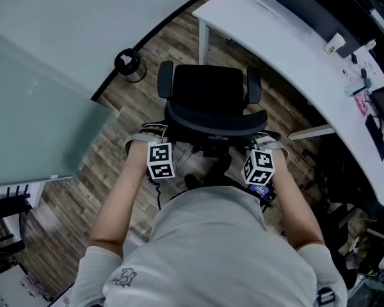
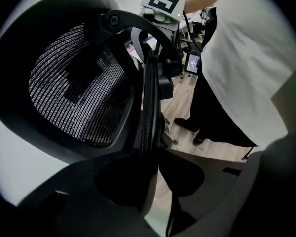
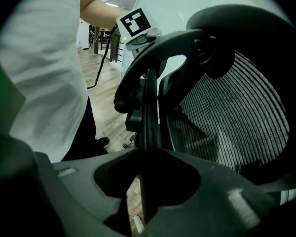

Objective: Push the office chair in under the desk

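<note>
Two clamps: left gripper (image 2: pixel 152 156) and right gripper (image 3: pixel 148 154) each gripped the backrest rim (image 2: pixel 149 98) of the office chair (image 1: pixel 208 91), likely to steer it squarely under the desk (image 1: pixel 288 50) ahead.

The right gripper (image 3: pixel 147 154) has its jaws closed on the thin rim of the chair (image 3: pixel 237 117) back, with the mesh spreading right of that rim. Left of the chair, a person in a white shirt (image 3: pixel 39 58) stands on the wooden floor (image 3: pixel 106 110). The left gripper (image 3: pixel 138 26) shows at the chair's far side.
</note>
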`<state>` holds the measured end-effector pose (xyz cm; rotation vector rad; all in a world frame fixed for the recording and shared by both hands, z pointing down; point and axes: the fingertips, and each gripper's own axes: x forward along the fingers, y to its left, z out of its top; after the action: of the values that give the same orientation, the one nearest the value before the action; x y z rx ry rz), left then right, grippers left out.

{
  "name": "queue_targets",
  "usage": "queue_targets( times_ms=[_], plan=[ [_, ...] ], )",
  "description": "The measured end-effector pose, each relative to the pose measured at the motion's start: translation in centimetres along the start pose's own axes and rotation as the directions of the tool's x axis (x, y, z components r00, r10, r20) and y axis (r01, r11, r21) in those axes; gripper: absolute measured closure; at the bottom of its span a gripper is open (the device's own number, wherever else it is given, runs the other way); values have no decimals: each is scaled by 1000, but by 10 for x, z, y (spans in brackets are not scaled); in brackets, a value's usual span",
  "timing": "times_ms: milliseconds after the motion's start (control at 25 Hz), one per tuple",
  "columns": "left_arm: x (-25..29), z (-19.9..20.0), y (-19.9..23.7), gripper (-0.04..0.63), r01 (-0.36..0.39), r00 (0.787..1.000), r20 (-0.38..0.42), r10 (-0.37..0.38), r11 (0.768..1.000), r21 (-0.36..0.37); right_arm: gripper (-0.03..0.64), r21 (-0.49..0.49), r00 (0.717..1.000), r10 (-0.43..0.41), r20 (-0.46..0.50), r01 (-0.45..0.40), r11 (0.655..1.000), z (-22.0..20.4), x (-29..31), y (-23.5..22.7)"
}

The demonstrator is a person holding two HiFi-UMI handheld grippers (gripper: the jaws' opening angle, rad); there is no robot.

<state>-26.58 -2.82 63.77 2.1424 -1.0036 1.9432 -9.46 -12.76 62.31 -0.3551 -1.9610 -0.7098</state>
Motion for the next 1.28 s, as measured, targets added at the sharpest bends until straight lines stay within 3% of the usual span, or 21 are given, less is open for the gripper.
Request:
queue_targets(
  times_ms=[560,1280],
  plan=[
    [62,102,97,473,33,997,67,-46,983,178,509,167,996,-63,-65,73,983,-109,-16,-62],
    [127,246,202,473,32,988,129,-82,935,354,508,309,980,-140,-138,178,934,-247,-47,-130]
  ],
)
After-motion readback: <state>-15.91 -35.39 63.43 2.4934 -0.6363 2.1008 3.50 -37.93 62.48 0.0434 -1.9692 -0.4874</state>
